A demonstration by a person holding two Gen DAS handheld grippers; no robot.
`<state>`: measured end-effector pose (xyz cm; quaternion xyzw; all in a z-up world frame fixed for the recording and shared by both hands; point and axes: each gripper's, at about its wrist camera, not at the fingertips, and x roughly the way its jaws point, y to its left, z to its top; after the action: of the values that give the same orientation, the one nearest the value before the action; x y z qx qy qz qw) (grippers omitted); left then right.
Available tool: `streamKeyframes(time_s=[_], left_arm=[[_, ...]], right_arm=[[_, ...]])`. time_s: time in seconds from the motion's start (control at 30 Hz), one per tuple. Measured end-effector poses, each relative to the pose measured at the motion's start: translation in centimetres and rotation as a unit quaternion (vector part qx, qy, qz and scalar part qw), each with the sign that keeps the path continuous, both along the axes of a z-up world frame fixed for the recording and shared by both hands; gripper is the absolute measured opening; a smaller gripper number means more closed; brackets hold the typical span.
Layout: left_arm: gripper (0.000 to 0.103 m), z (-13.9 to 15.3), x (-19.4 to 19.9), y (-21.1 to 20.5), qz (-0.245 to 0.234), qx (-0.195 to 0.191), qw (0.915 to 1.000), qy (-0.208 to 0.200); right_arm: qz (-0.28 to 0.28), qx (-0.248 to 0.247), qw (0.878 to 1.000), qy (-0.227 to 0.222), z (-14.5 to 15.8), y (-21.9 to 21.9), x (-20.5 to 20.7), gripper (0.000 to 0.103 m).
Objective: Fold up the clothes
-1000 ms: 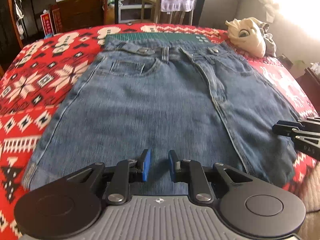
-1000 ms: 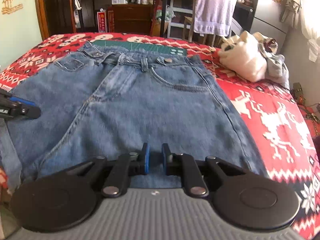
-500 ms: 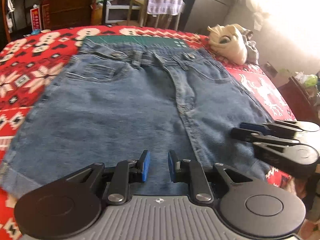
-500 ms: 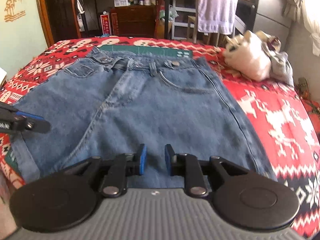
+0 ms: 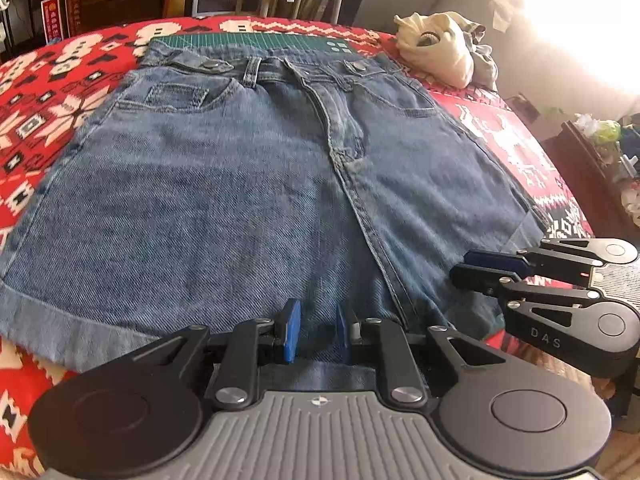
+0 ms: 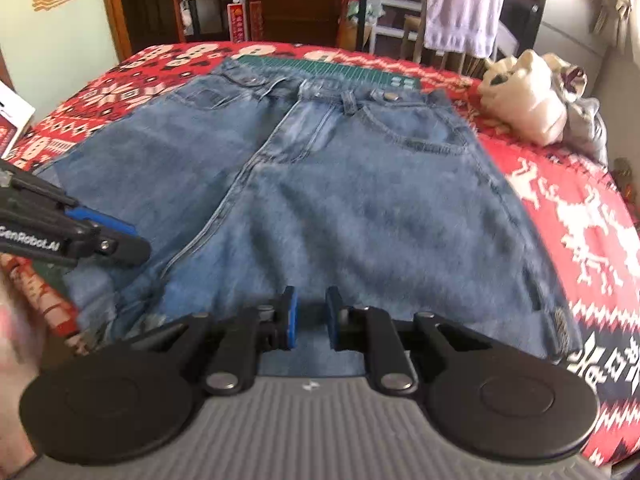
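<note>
**Left wrist view — denim shorts spread flat on patterned bed cover**

The denim shorts point(image 5: 248, 200) lie front side up on a red woven-pattern bed cover point(image 5: 52, 112), waistband at the far edge over a green cutting mat point(image 5: 256, 40). The fabric is mid-blue twill, faded, with stitched seams, metal buttons, belt loops and a rolled cuff at the left leg hem. No container holds the garment. A cream cloth bundle point(image 5: 436, 52) sits beyond its right corner.

The left gripper point(image 5: 316, 334) hovers at the near hem — blue pads slightly parted, nothing clamped between them. The right gripper point(image 6: 310, 318), jaws just narrowed a little, likewise shows a small gap over the near hem, pads not pressing the cloth.
</note>
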<state>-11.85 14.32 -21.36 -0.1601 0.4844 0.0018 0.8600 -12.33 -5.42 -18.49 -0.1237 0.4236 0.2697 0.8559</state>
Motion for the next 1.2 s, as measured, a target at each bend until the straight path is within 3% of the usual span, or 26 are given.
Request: streamKeyframes(time_s=[0.33,0.5,0.7,0.77,0.8,0.87,0.9,0.93,1.0,1.07,1.2], left_arm=[[0.019,0.1,0.7,-1.0,-0.016,-0.030,0.9994,-0.008],[0.016,-0.5,0.3,-1.2,-0.025,-0.067,0.9974,0.003],[0.016,-0.2,-0.6,-0.9,-0.015,-0.091,0.9958,0.000],[0.016,0.2,-0.7,-0.8,-0.010,-0.086,0.9962,-0.008],[0.016,0.6,-0.7,-0.8,-0.003,-0.075,0.9971,-0.014],[0.027,1.2,-0.8,-1.0,0.010,-0.037,0.9989,-0.026],[0.031,1.5,-0.8,-1.2,0.014,-0.020,0.9991,-0.033],[0.039,1.8,-0.9,-1.3,0.018,-0.005,0.9990,-0.041],[0.050,2.3,-0.9,-1.3,0.027,0.026,0.9977,-0.056],[0.073,2.3,-0.8,-0.9,0.046,0.055,0.9955,-0.062],[0.078,1.7,-0.4,0.9,0.087,0.099,0.9897,-0.055]], right_arm=[[0.000,0.017,1.000,-0.025,1.2,1.0,0.5,0.028],[0.008,0.003,1.000,-0.006,0.0,2.0,1.2,0.030],[0.064,-0.015,0.998,-0.004,0.3,2.4,-1.4,0.030],[0.066,-0.020,0.998,-0.006,0.5,2.6,-1.8,0.030],[0.062,-0.018,0.998,-0.007,0.7,2.5,-1.7,0.035],[0.038,-0.016,0.999,-0.019,1.1,2.3,-1.4,0.066],[0.019,-0.023,0.999,-0.036,1.3,2.2,-1.3,0.092],[0.001,-0.031,0.998,-0.054,1.4,2.1,-1.2,0.102],[-0.010,-0.027,0.996,-0.087,1.9,1.6,-1.0,0.102],[-0.009,-0.028,0.995,-0.098,1.9,1.4,-0.7,0.102],[-0.021,-0.032,0.994,-0.101,1.2,0.9,0.5,0.102]])
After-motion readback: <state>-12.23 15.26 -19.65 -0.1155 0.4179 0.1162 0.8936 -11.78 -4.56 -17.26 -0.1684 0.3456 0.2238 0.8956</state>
